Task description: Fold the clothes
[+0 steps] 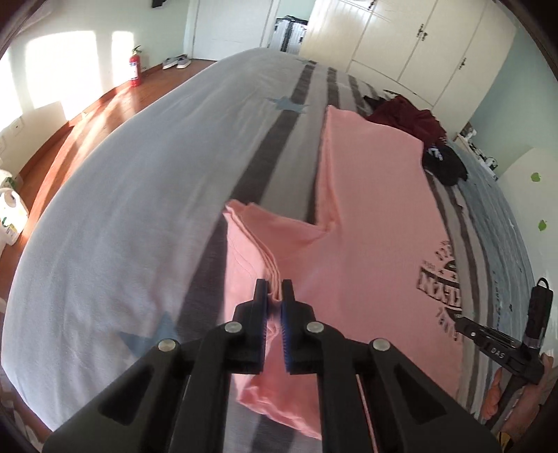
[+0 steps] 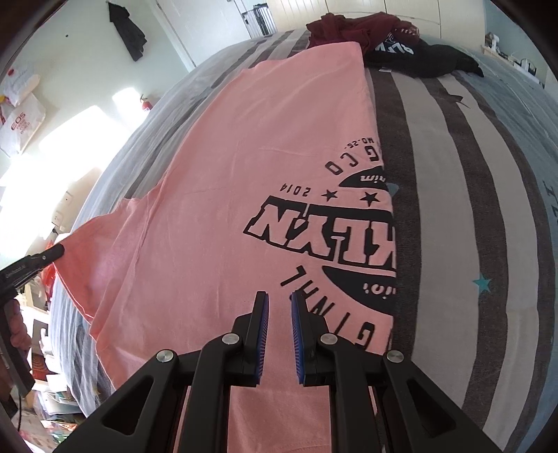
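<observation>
A pink T-shirt (image 1: 366, 209) with a black print lies flat on the striped bed cover (image 1: 122, 209), its right side folded in. My left gripper (image 1: 275, 289) is shut on the bunched edge of the left sleeve (image 1: 251, 244) and holds it lifted off the bed. In the right wrist view the same T-shirt (image 2: 226, 156) fills the middle, and the left gripper (image 2: 52, 252) pinches the raised sleeve at the far left. My right gripper (image 2: 278, 299) hovers over the shirt's chest near the print, jaws slightly apart with no cloth pinched between them. Its tip (image 1: 458, 320) also shows at the right edge of the left wrist view.
A dark red garment (image 2: 352, 28) and a black printed one (image 2: 418, 55) lie heaped at the far end of the bed (image 2: 453, 174). Beyond are white wardrobe doors (image 1: 418, 41), a wooden floor with a fire extinguisher (image 1: 134, 68) and shoes (image 1: 176, 62).
</observation>
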Action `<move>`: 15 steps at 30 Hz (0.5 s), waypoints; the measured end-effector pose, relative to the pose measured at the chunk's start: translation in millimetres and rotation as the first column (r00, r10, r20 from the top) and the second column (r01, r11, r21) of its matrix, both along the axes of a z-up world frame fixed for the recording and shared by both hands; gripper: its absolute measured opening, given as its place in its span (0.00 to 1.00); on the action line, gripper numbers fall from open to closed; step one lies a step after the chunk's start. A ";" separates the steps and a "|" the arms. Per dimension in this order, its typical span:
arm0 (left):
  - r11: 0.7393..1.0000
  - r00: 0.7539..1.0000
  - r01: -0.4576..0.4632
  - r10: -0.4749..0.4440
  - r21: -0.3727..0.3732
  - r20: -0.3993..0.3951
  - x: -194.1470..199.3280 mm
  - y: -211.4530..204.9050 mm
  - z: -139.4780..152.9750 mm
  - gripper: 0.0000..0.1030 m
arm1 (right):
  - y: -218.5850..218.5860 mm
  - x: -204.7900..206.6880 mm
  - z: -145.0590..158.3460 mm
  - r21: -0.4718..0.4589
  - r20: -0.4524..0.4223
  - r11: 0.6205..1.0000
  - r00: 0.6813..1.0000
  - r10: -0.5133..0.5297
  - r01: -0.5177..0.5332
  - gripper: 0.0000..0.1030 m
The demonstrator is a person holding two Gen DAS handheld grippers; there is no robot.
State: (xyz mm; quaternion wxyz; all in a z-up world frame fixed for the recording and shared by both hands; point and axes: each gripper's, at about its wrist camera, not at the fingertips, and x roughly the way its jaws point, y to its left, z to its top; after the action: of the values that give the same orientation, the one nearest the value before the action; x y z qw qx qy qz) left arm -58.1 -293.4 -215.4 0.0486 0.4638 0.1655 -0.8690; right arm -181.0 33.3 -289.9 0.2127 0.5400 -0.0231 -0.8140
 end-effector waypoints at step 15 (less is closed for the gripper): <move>0.976 0.978 0.185 -0.195 0.117 0.078 -37.0 181.4 -23.1 0.18 | 75.4 1.1 17.7 -0.008 0.001 0.998 0.998 -0.056 0.056 0.12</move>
State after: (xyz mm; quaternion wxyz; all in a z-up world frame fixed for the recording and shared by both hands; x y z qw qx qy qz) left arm -95.1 -112.0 -238.5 -0.0529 0.5179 0.1651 -0.8377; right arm -179.9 108.7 -272.2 0.1921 0.5387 -0.0416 -0.8193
